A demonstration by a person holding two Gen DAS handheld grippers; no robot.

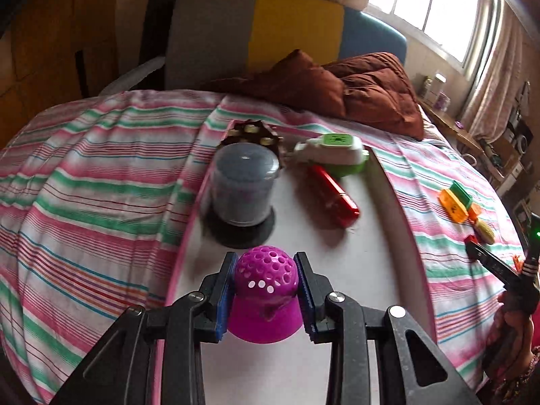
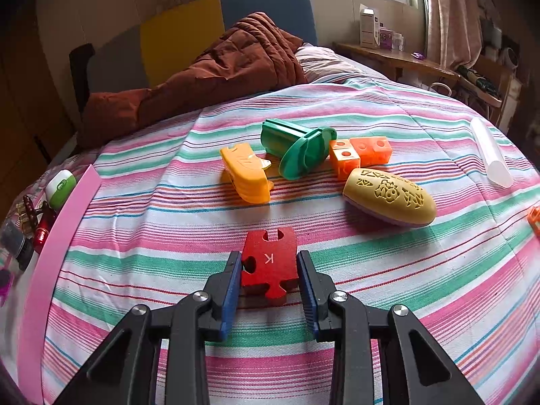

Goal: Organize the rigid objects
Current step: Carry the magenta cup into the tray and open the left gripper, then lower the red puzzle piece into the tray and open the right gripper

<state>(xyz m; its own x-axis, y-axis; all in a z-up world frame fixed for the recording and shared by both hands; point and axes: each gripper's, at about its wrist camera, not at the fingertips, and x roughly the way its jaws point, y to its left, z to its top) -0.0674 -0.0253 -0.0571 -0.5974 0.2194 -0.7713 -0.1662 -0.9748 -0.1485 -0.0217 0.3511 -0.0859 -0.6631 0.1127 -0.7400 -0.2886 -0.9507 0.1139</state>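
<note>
Daylight pours in from the window [image 1: 435, 3] at the upper right of the left wrist view and the top of the right wrist view, where the panes are blown out to white. The striped bedspread [image 2: 337, 243] is evenly and softly lit, and shadows under the red puzzle piece [image 2: 269, 265] and yellow oval brush [image 2: 389, 196] are short and faint. Both views bow strongly, and the corners darken to black. The left view is slightly smeared: the red tube [image 1: 334, 195] and clear disc case [image 1: 244, 185] look soft-edged. The left side of the room sits dim.
</note>
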